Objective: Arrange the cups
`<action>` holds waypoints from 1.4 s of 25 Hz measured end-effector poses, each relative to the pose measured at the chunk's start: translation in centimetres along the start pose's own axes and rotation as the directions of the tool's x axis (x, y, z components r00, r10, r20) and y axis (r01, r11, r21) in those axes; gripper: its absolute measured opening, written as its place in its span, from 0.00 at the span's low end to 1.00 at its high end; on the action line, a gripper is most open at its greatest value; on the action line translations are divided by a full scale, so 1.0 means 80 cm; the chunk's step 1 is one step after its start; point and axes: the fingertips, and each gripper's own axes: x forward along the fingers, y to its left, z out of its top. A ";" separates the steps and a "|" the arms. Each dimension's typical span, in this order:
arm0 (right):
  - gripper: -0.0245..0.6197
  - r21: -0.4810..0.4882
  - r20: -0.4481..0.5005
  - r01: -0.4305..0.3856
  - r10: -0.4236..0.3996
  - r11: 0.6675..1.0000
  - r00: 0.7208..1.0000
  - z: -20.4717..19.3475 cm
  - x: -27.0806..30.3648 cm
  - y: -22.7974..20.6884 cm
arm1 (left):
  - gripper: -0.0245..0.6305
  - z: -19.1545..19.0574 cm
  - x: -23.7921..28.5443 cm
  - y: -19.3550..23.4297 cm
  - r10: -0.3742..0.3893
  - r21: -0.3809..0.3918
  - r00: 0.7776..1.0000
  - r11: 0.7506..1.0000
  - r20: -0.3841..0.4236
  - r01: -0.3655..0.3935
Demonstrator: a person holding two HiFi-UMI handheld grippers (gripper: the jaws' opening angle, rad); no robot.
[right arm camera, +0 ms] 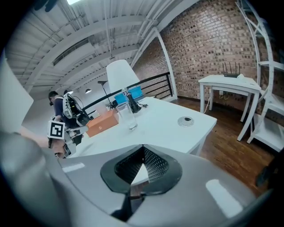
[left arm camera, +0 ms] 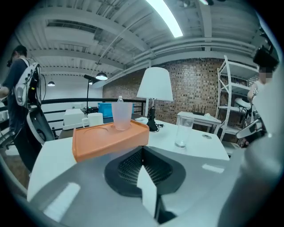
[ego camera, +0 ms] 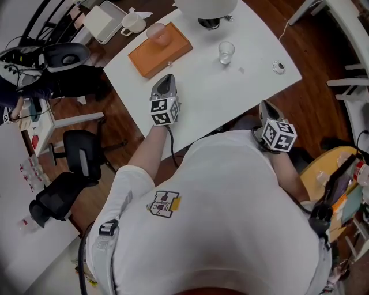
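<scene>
An orange tray (ego camera: pixel 159 50) lies on the white table (ego camera: pixel 196 98) with a frosted pink cup (ego camera: pixel 157 33) standing upright at its far end. A clear glass (ego camera: pixel 226 52) stands apart to the right of the tray. My left gripper (ego camera: pixel 166 85) hovers just short of the tray's near end, shut with nothing in it. In the left gripper view the tray (left arm camera: pixel 108 138) and the frosted cup (left arm camera: pixel 122 116) lie straight ahead, with the clear glass (left arm camera: pixel 183 130) to the right. My right gripper (ego camera: pixel 268 109) is at the table's near edge, shut and empty, looking toward the glass (right arm camera: pixel 126 116).
A white lamp (ego camera: pixel 206 7) stands at the table's far side. A white mug (ego camera: pixel 133 23) and a white box (ego camera: pixel 104 21) sit beyond the tray. A small round metal lid (ego camera: pixel 279 67) lies near the right corner. Black chairs (ego camera: pixel 83 151) stand left of the table.
</scene>
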 end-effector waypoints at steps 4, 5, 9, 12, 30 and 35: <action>0.04 -0.060 -0.012 -0.045 0.044 0.997 0.999 0.010 0.020 0.015 | 0.04 -0.031 -0.021 -0.023 -0.015 -0.009 0.999 1.000 -0.044 0.014; 0.04 -0.081 -0.018 -0.060 0.059 0.995 0.998 0.013 0.026 0.019 | 0.04 -0.038 -0.025 -0.029 -0.017 -0.014 0.998 1.000 -0.054 0.016; 0.04 -0.170 -0.045 -0.121 0.115 0.978 0.992 0.026 0.049 0.032 | 0.04 -0.064 -0.039 -0.053 -0.019 -0.040 0.996 0.999 -0.091 0.015; 0.04 -0.242 -0.079 -0.171 0.156 0.955 0.985 0.032 0.060 0.034 | 0.04 -0.085 -0.051 -0.086 -0.032 -0.060 0.991 0.998 -0.130 0.024; 0.04 -0.513 -0.451 -0.599 0.400 0.615 0.798 0.008 0.124 0.082 | 0.04 -0.133 -0.071 -0.178 0.089 -0.175 0.964 0.975 -0.250 -0.135; 0.04 -0.534 -0.465 -0.604 0.391 0.592 0.795 0.011 0.138 0.076 | 0.04 -0.125 -0.064 -0.172 0.118 -0.181 0.966 0.970 -0.230 -0.162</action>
